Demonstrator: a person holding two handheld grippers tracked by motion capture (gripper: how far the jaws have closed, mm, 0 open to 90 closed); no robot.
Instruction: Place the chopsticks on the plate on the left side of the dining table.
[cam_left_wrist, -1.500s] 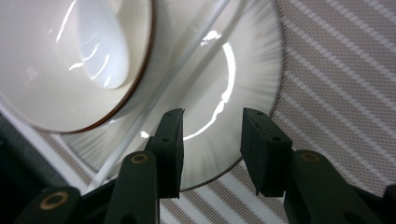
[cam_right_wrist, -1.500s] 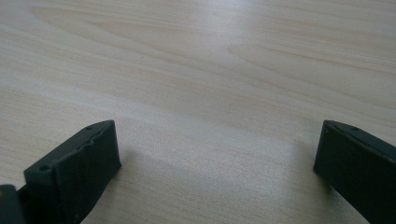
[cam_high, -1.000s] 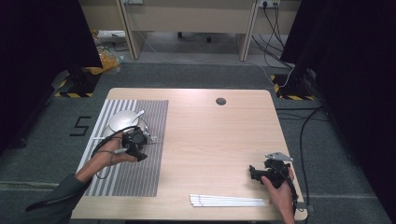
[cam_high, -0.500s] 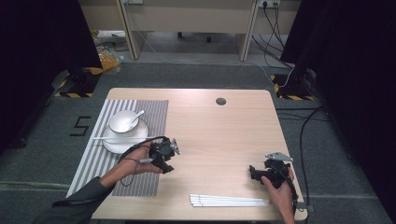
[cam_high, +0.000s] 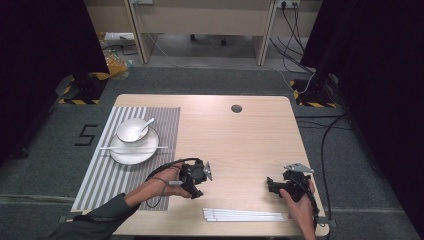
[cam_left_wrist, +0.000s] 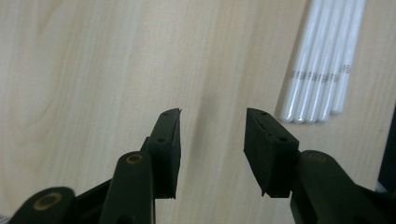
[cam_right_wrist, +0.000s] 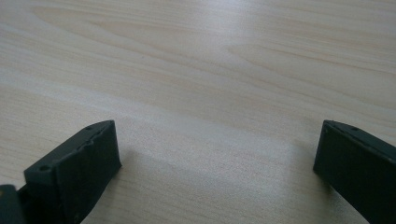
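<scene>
The left gripper is hovering over the light wooden table, just left of the bundle of thin white plastic sticks. Its jaws are standing partly open with nothing between them. The right gripper is sitting just above the right end of the sticks, its jaws spread wide and holding nothing.

The sticks are lying flat by the table's near edge. Far to their left, on a grey striped placemat, a white round bowl with a white spoon in it is sitting on a white plate. One more white stick is lying across the plate.

Bare wood is showing between the sticks and the mat.
</scene>
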